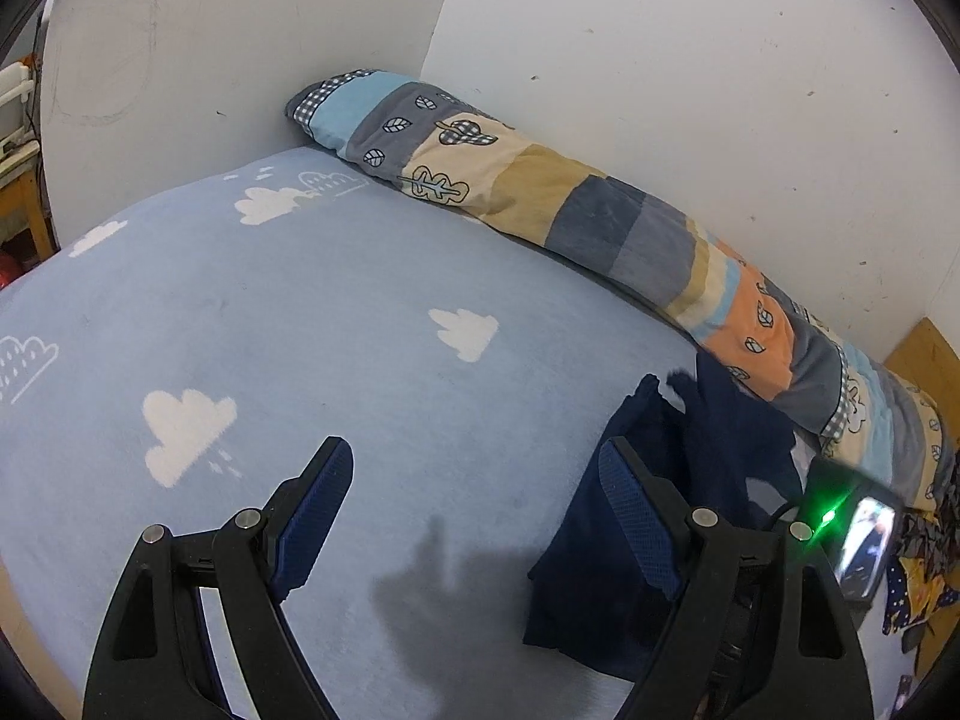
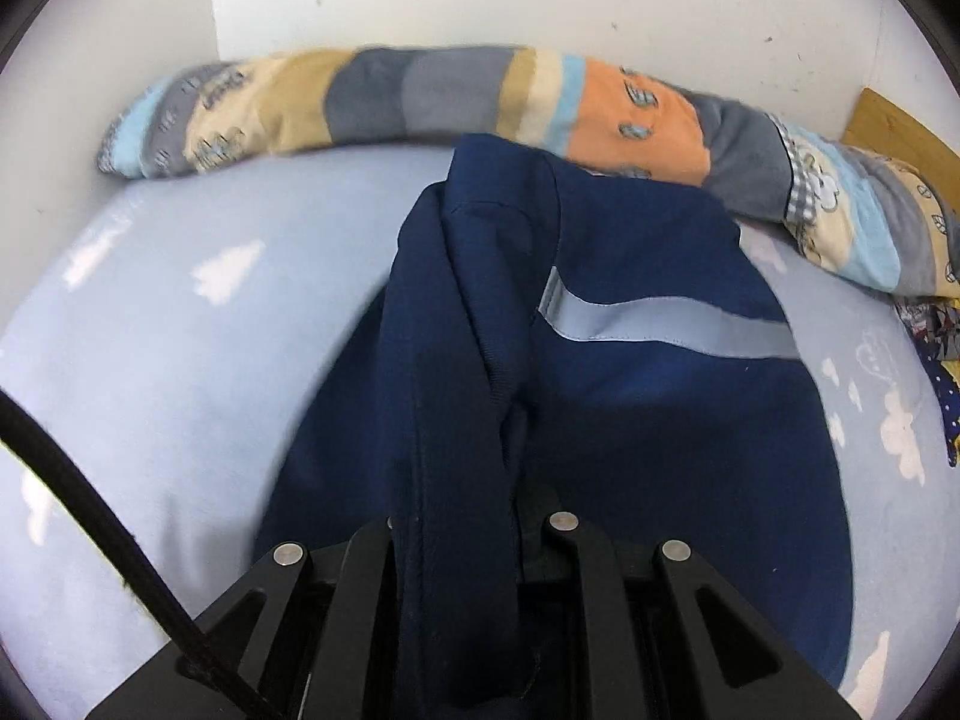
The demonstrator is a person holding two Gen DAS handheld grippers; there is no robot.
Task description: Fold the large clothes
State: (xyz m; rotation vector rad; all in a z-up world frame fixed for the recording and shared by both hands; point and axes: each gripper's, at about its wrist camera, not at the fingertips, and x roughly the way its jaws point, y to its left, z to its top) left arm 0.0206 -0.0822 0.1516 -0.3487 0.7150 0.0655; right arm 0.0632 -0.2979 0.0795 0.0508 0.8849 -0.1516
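The right gripper (image 2: 462, 546) is clamped on a bunched fold of the navy garment (image 2: 630, 396), and the cloth runs forward from its jaws across the bed (image 2: 180, 360) toward the patchwork bolster (image 2: 420, 90) along the wall. The left gripper (image 1: 474, 510) hangs with its jaws spread wide and nothing between them; the garment (image 1: 600, 570) lies just beyond its right finger, partly behind it.

The step in hand looks like laying the garment out ahead of the first fold. To do it well, the right gripper should keep its hold and lower the cloth so the grey reflective stripe (image 2: 672, 324) lies flat and straight, not twisted. The bunched edge ahead of the right gripper needs spreading, so the left gripper would best close on a free edge or corner to its right, then draw away from the right gripper until the cloth is taut. Pulling too hard risks dragging the far end against the bolster.

Counted:
- One navy garment with one visible stripe.
- One bolster.
- One bed with a cloud-print sheet.
- Two grippers.
- Some patterned cloth (image 2: 942, 372) far right of the right gripper; whether one piece or several, I cannot tell.
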